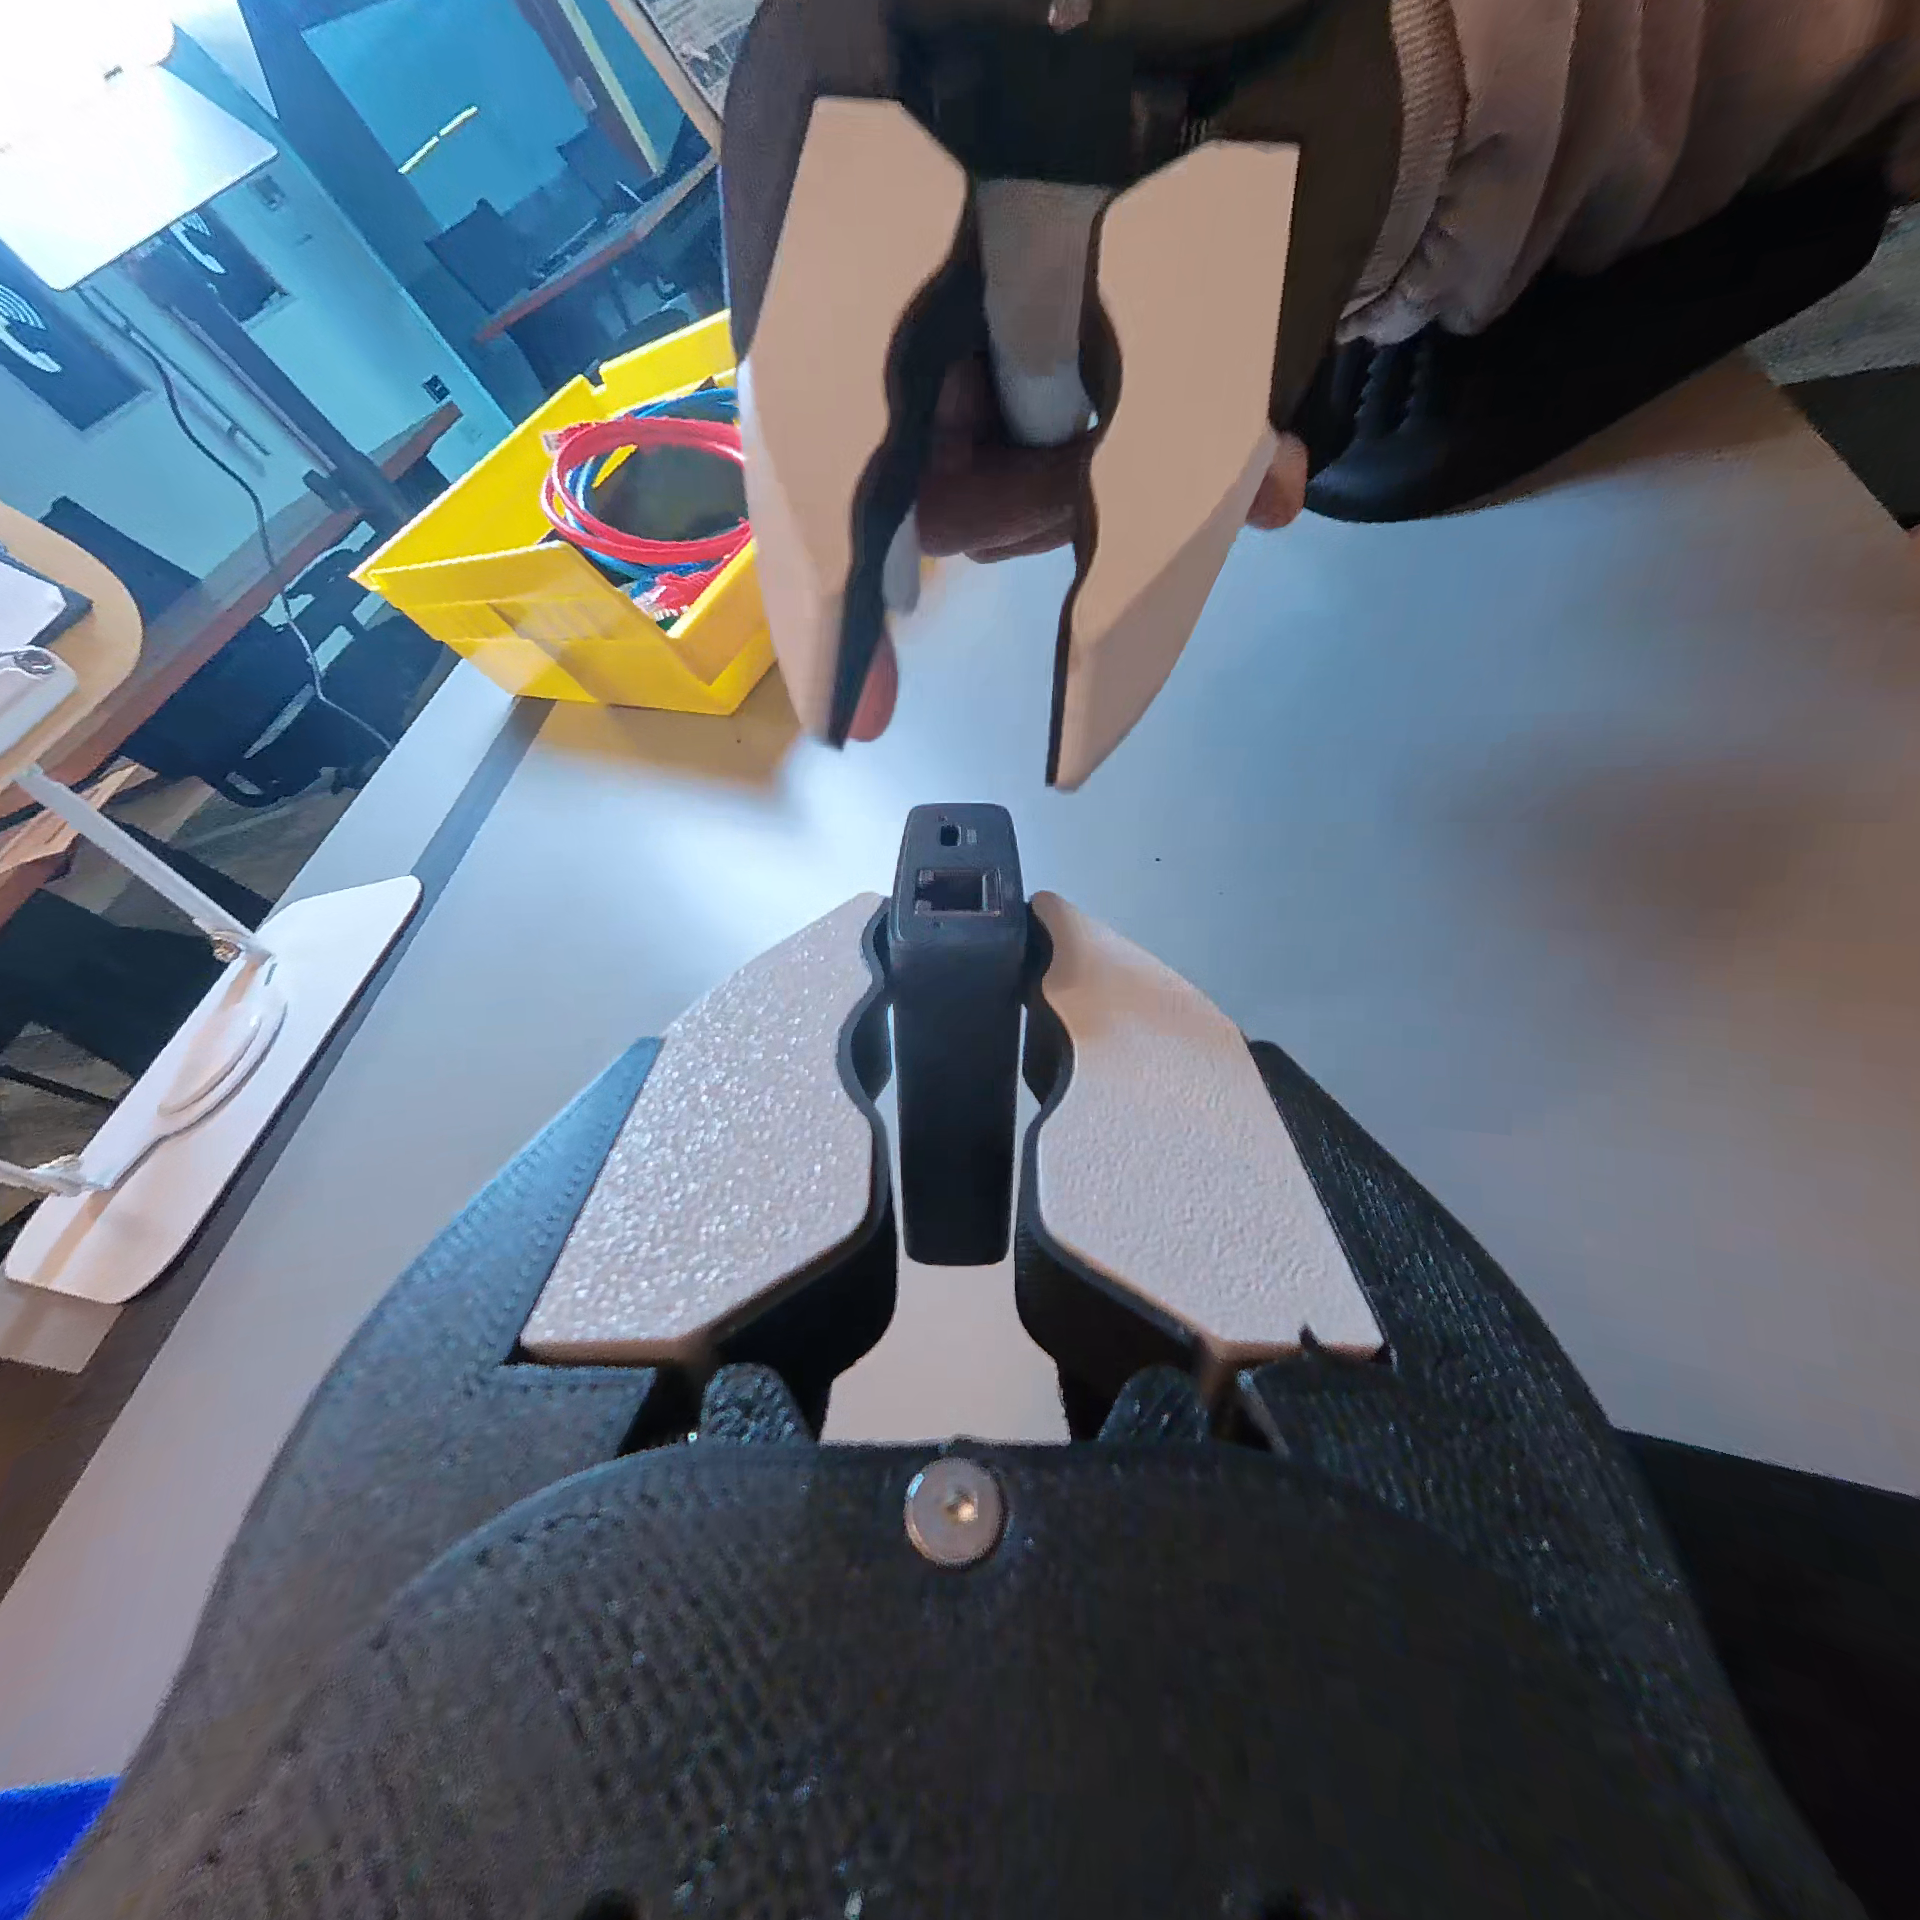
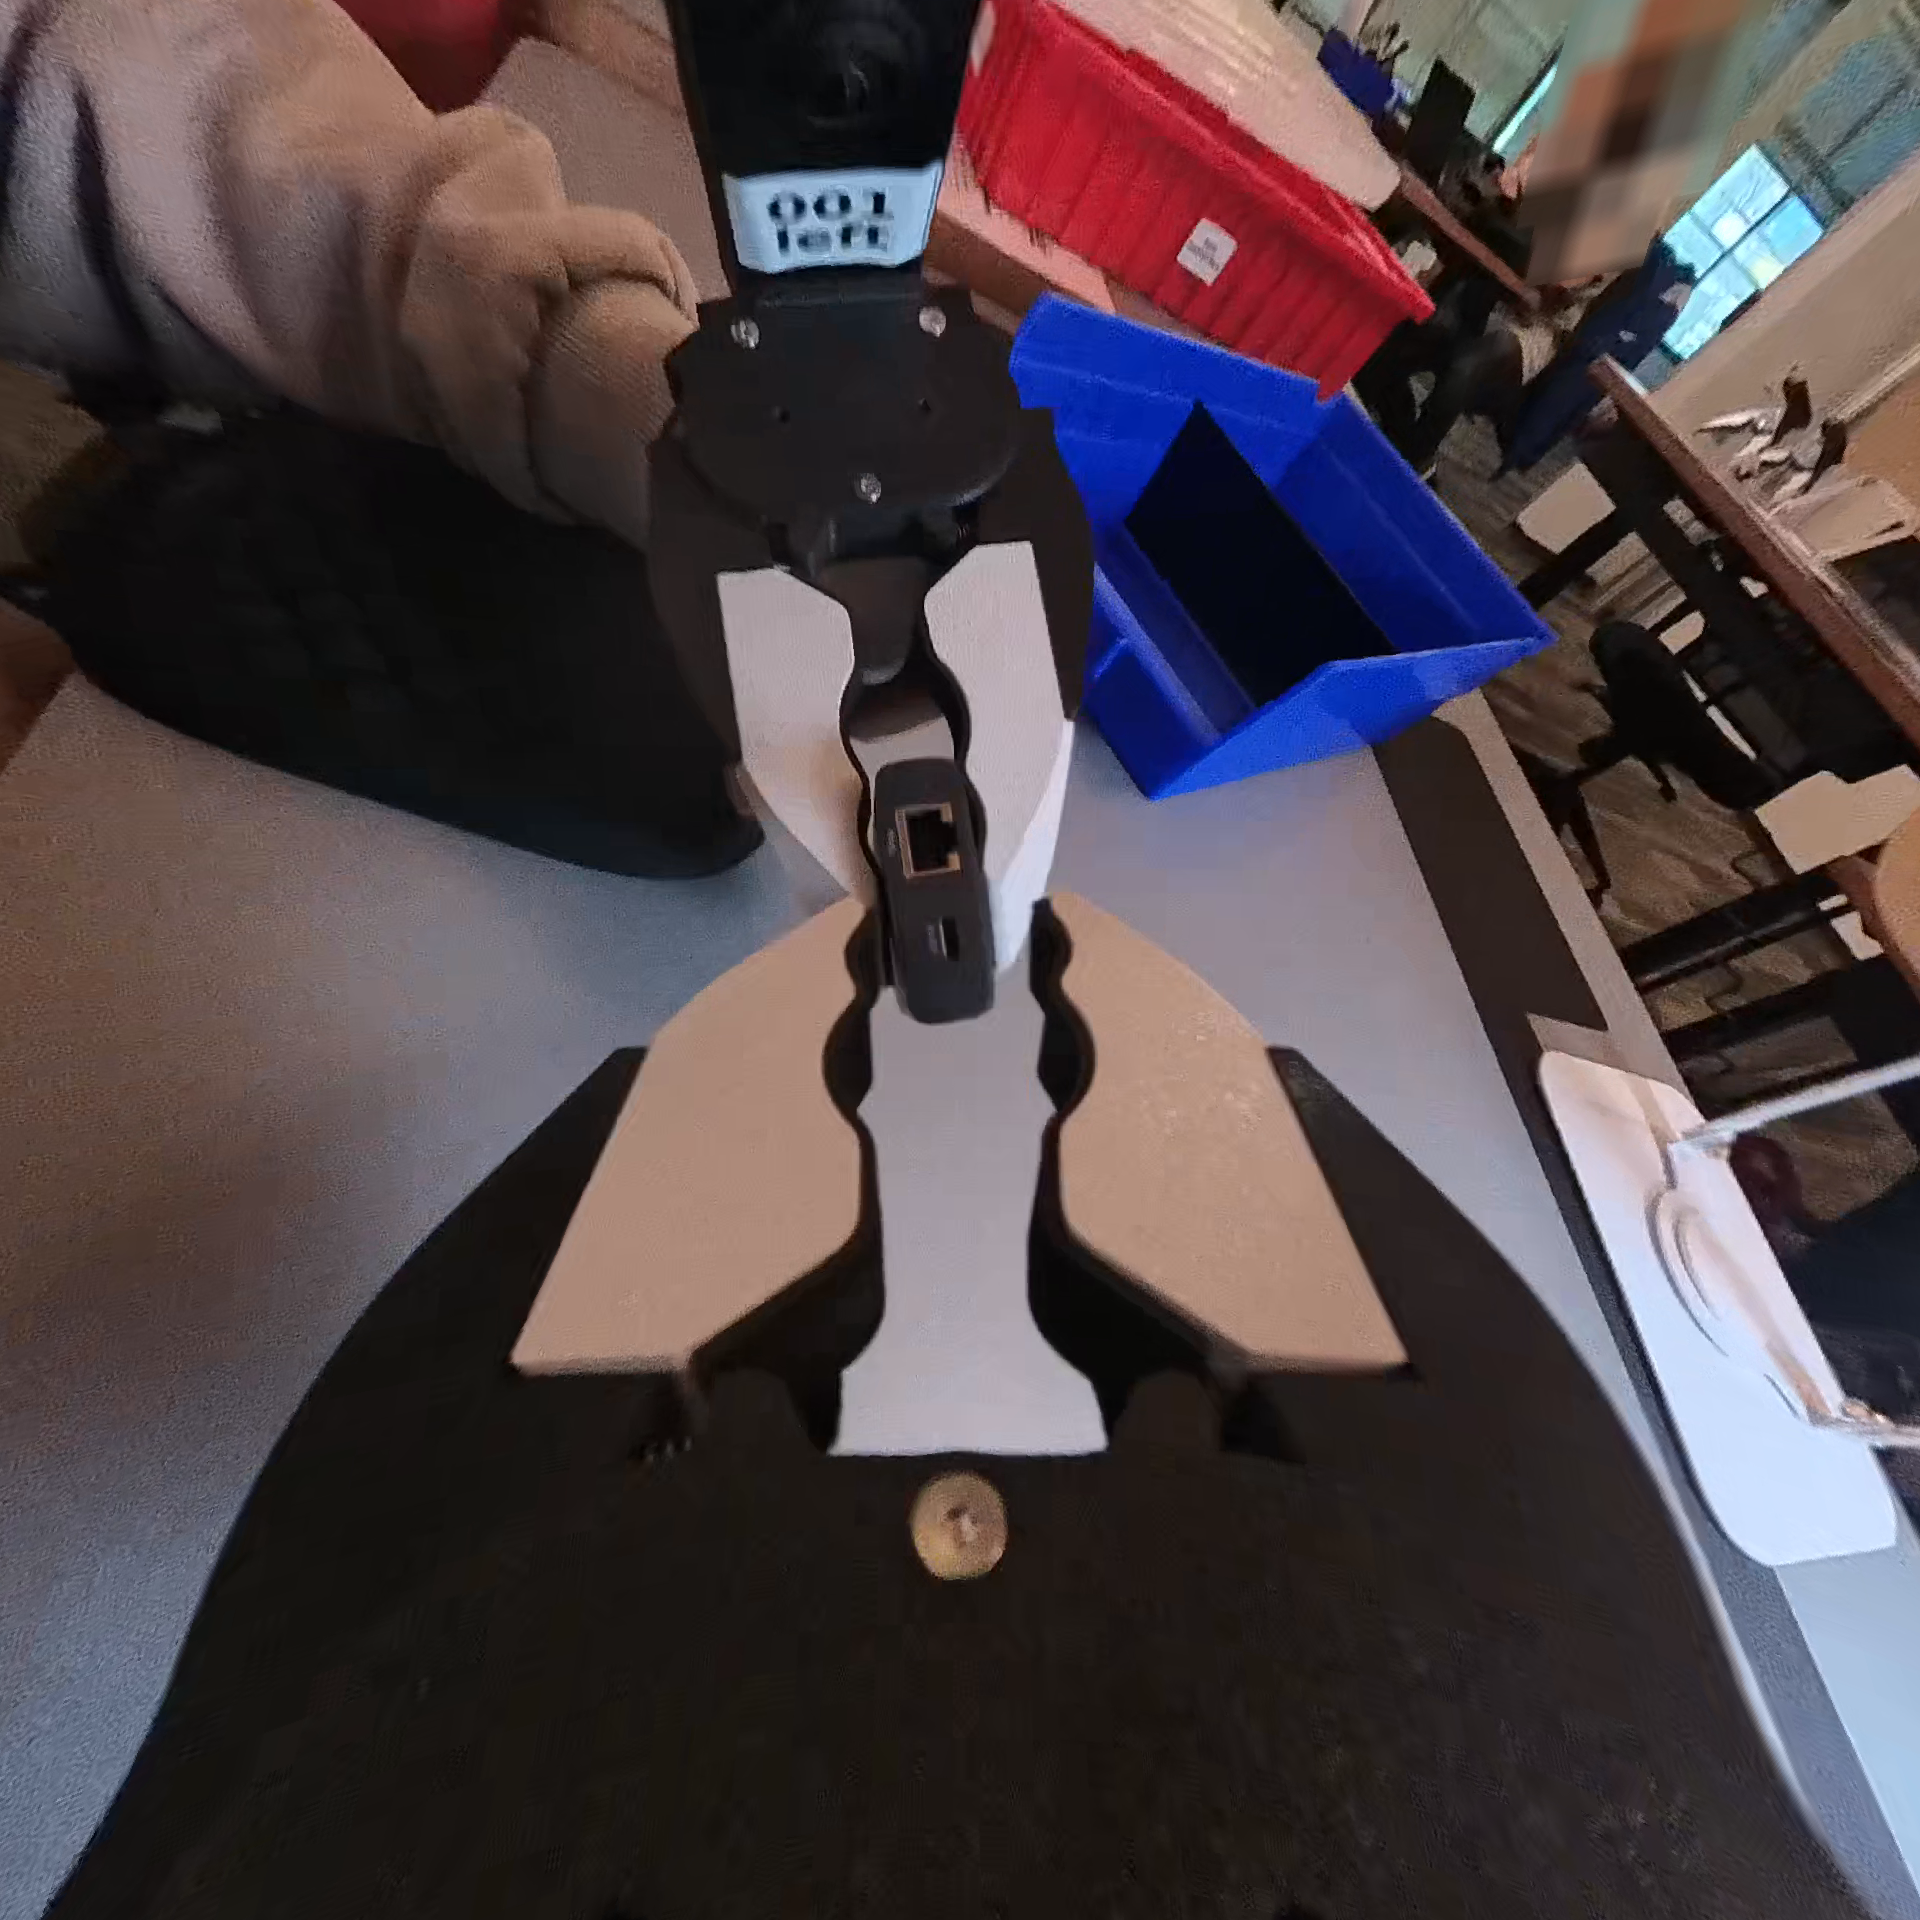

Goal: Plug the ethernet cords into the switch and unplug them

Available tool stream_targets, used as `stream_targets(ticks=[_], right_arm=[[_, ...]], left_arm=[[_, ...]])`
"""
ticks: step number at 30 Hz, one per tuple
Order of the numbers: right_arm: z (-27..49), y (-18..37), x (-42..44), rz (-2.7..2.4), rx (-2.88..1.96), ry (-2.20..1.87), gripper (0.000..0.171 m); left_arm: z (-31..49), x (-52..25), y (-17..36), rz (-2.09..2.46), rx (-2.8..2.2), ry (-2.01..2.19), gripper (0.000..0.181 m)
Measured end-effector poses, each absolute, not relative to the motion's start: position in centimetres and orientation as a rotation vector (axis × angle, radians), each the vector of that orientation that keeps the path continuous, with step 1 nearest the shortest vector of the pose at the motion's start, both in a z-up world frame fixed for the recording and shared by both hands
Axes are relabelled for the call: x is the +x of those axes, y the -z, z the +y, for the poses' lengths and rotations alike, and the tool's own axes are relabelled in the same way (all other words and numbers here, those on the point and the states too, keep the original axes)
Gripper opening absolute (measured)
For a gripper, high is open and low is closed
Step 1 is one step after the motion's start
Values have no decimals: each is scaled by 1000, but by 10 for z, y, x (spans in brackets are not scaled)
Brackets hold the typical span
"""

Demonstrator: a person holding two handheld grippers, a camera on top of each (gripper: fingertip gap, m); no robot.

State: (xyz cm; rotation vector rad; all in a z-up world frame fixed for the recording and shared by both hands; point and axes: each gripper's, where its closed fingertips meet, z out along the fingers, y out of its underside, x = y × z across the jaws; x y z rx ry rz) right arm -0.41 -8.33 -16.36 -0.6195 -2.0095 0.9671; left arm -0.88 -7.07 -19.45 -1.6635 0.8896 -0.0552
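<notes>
My left gripper (image 1: pixel 956 920) is shut on a small black switch (image 1: pixel 954 1039), which it holds above the grey table (image 1: pixel 1455 935). The switch's end, with an empty ethernet port (image 1: pixel 956 894), points away from me. My right gripper (image 1: pixel 951 753) faces it from the far side, open and empty, with its tips just short of the switch. In the right wrist view the switch (image 2: pixel 930 842) sits in the left gripper (image 2: pixel 930 899), and its near end reaches between my right gripper's (image 2: pixel 954 925) spread fingertips without touching them. Red and blue ethernet cords (image 1: pixel 644 488) lie coiled in a yellow bin (image 1: pixel 582 623).
A blue bin (image 2: pixel 1351 717) and a red bin (image 2: pixel 1174 177) stand at the far right of the table. A white lamp base (image 2: pixel 1704 1330) sits at the table's edge, also in the left wrist view (image 1: pixel 208 1091). A person's sleeve (image 2: pixel 364 260) is behind the left gripper. My two grippers' fingertips are within a few centimetres of each other.
</notes>
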Motion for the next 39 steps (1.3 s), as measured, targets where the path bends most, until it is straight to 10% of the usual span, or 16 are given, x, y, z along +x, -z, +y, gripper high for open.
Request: stream_targets(ticks=[39], right_arm=[[-71, 124, 20, -1765, -654, -1502, 16]], left_arm=[[-83, -1, 156, 718, -1453, 379, 25]])
